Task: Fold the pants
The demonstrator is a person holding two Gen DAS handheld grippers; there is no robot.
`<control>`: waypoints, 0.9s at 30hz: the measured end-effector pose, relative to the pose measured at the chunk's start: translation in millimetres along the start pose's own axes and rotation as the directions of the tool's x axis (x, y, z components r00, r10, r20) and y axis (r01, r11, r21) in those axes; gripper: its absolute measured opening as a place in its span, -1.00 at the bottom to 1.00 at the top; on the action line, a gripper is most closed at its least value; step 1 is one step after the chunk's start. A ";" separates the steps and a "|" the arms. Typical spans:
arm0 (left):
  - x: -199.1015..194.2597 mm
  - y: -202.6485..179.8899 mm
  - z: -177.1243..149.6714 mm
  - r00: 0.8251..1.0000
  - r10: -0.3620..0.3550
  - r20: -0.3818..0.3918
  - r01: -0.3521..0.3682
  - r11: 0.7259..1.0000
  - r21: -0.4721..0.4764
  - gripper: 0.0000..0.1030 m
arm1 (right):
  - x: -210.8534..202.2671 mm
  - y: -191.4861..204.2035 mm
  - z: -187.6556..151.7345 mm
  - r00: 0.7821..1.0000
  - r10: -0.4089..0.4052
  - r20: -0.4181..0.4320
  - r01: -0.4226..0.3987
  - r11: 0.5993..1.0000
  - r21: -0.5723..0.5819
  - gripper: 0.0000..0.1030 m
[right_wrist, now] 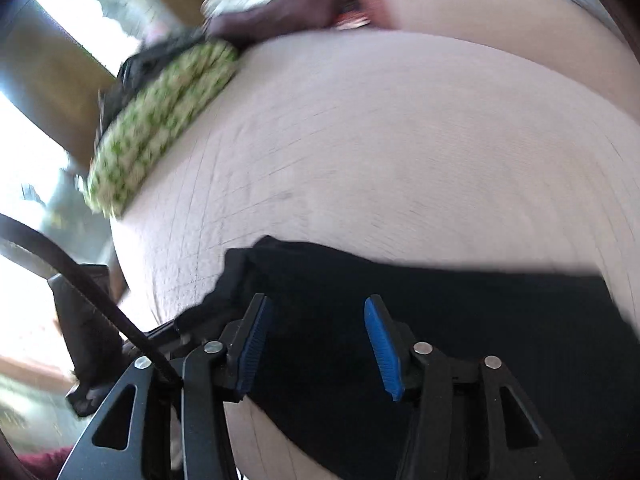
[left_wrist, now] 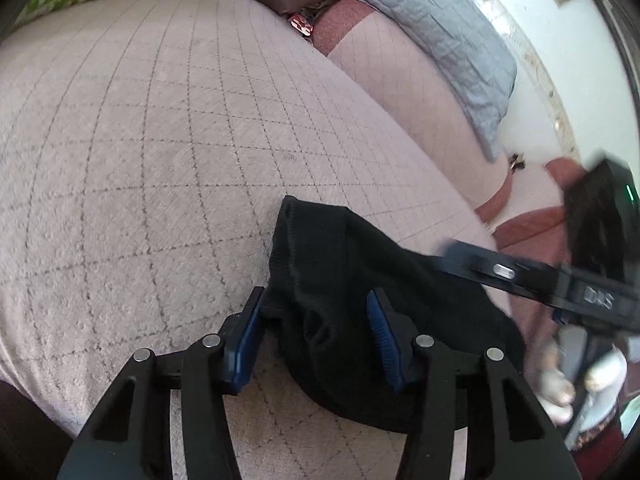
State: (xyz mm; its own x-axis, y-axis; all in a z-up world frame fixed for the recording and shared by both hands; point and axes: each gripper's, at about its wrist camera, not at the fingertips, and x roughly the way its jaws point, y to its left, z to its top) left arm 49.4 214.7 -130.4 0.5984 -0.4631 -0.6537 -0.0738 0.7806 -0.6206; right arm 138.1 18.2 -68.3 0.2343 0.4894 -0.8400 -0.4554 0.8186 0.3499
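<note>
— On the quilted pink bedspread [left_wrist: 160, 128], near its edge: what lies there?
— The black pants [left_wrist: 352, 280], bunched into a dark heap, ribbed hem turned toward the middle of the bed.

— And the left gripper [left_wrist: 316, 320]?
— Angled down over the heap. Its blue pads [left_wrist: 382, 338] stand apart on either side of a fold of black cloth; the cloth lies between them, but no pad is seen pressing on it.

— The right gripper [right_wrist: 318, 336]?
— Likewise spread, blue pads apart, black fabric below and between them. That view is blurred, so contact with the cloth cannot be told. From the left wrist view the right gripper shows as a dark blurred bar at the right side.

— Background?
— A green-patterned pillow [right_wrist: 160, 128] at the far side of the bed; a grey quilt [left_wrist: 440, 40] beyond the pink cover.
</note>
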 end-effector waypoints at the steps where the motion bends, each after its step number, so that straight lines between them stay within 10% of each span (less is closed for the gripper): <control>1: -0.6 1.9 -0.5 1.000 -0.014 0.008 0.014 1.000 -0.009 -0.03 | 12.5 11.9 9.0 1.000 -0.012 -0.029 0.010 0.999 -0.038 0.12; 7: -3.7 7.3 -2.8 0.998 -0.062 0.030 0.062 0.998 -0.019 0.09 | 94.0 72.4 51.7 0.969 -0.151 -0.197 0.102 0.965 -0.242 0.17; 12: -1.8 -2.7 -6.3 0.998 -0.035 0.045 0.034 0.999 0.028 0.19 | 138.3 96.0 57.3 0.913 -0.296 -0.281 0.180 0.910 -0.374 0.59; 16: 2.0 -1.3 -2.4 0.999 -0.042 -0.024 0.043 0.999 0.014 -0.57 | 126.3 94.3 59.9 0.919 -0.289 -0.267 0.195 0.924 -0.330 -0.52; 27: 0.3 -73.0 -4.7 0.986 -0.151 -0.067 0.155 0.987 0.051 -0.58 | 29.7 58.7 40.8 0.972 -0.219 -0.082 0.200 0.960 -0.196 -0.62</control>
State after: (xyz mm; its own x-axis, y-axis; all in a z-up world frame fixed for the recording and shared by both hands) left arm 51.2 155.6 -87.4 0.5480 -0.6027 -0.5800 0.0599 0.7199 -0.6915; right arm 153.4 93.1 -55.7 0.2574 0.2719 -0.9273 -0.5586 0.8249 0.0868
